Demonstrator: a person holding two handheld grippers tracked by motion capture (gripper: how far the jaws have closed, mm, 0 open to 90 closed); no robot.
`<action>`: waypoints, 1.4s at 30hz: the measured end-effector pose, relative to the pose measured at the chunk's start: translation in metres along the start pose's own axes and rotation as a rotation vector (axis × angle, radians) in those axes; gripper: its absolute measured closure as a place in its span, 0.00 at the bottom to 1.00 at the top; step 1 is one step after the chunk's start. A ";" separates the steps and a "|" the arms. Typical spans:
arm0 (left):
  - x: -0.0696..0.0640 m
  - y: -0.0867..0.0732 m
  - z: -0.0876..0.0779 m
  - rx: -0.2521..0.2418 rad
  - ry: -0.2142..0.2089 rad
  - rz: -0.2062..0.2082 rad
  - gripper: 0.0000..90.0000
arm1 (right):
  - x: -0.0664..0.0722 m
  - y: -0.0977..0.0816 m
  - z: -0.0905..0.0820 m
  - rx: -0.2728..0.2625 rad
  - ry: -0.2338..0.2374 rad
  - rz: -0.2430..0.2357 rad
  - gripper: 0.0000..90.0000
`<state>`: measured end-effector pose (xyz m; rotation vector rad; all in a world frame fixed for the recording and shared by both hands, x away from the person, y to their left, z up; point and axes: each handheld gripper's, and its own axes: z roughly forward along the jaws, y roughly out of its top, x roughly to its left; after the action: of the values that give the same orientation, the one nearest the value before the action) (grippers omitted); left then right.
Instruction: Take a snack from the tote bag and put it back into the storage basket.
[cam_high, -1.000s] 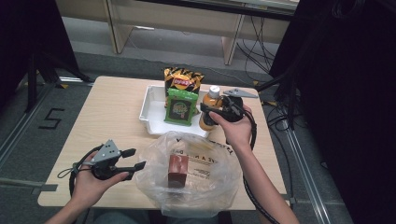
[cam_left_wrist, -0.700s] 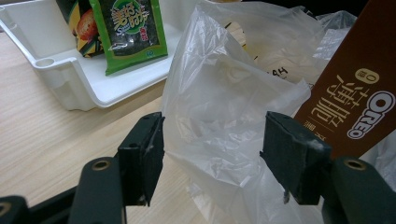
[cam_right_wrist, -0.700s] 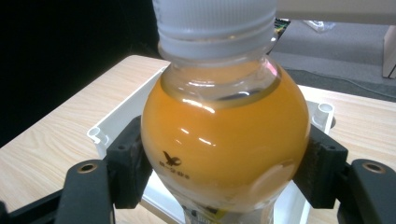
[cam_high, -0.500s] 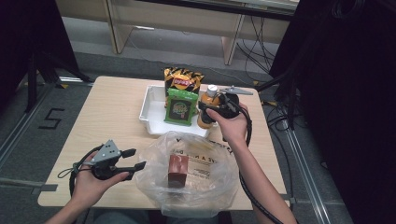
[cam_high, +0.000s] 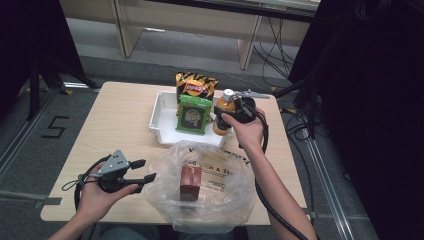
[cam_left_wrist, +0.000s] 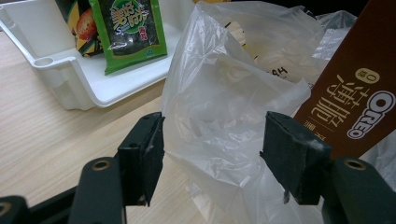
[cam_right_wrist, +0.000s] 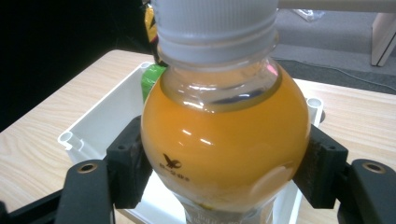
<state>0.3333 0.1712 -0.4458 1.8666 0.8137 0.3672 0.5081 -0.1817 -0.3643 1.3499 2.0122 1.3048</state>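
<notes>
At the far right corner of the white tray (cam_high: 161, 116), the right gripper (cam_right_wrist: 219, 168) clamps the orange juice bottle (cam_right_wrist: 224, 149) at its bulge, probably for bagging, while the left gripper (cam_left_wrist: 212, 156), jaws apart, straddles the rim of the plastic bag (cam_left_wrist: 224, 107) near the Oreo box (cam_left_wrist: 359, 93).

Clear plastic bag (cam_left_wrist: 224, 107) bulges between the left gripper's (cam_left_wrist: 212, 161) spread fingers (cam_left_wrist: 142, 156).
</notes>
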 end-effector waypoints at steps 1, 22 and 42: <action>0.000 0.000 0.000 -0.001 0.000 -0.001 0.42 | -0.001 0.000 0.001 0.004 0.002 0.002 0.36; 0.000 0.000 0.000 0.000 -0.002 0.002 0.42 | -0.004 0.002 0.018 0.032 -0.012 0.006 0.36; -0.001 0.001 -0.001 0.003 0.008 0.006 0.42 | -0.010 0.001 0.033 0.062 -0.029 0.024 0.35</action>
<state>0.3321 0.1716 -0.4446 1.8718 0.8143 0.3781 0.5371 -0.1751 -0.3812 1.4166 2.0390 1.2353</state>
